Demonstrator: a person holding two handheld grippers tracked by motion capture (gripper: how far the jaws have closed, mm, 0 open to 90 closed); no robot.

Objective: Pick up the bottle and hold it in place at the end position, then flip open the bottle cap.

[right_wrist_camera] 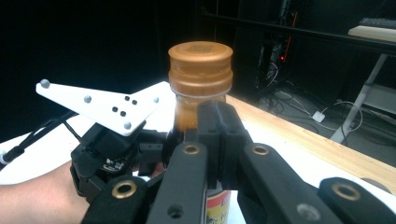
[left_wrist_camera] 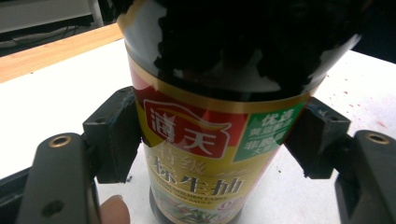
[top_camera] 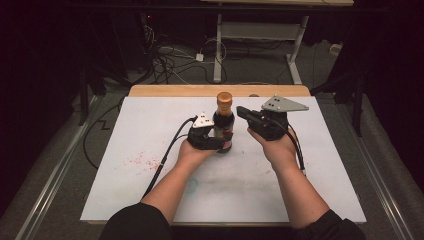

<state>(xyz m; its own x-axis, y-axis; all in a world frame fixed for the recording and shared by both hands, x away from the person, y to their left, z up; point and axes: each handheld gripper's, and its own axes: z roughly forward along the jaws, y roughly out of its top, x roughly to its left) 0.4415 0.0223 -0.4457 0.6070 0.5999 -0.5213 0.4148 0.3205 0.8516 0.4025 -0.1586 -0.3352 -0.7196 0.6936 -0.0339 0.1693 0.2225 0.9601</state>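
A dark soy sauce bottle (top_camera: 223, 127) with an orange-brown cap (top_camera: 224, 97) stands upright near the middle of the white board (top_camera: 150, 195). My left gripper (top_camera: 221, 141) is shut on its lower body from the left side. In the left gripper view both pads (left_wrist_camera: 114, 135) press against the red and gold label (left_wrist_camera: 196, 140). My right gripper (top_camera: 240, 111) hovers just right of the bottle's neck, its tip pointing at it. In the right gripper view its jaws lie together with nothing between them, and the cap (right_wrist_camera: 200, 60) stands right behind them.
The board lies on a wooden table whose far edge (top_camera: 220, 90) shows behind the bottle. Red specks (top_camera: 142, 161) mark the board at the left. Cables (top_camera: 170, 60) and desk legs (top_camera: 218, 50) are on the dark floor beyond.
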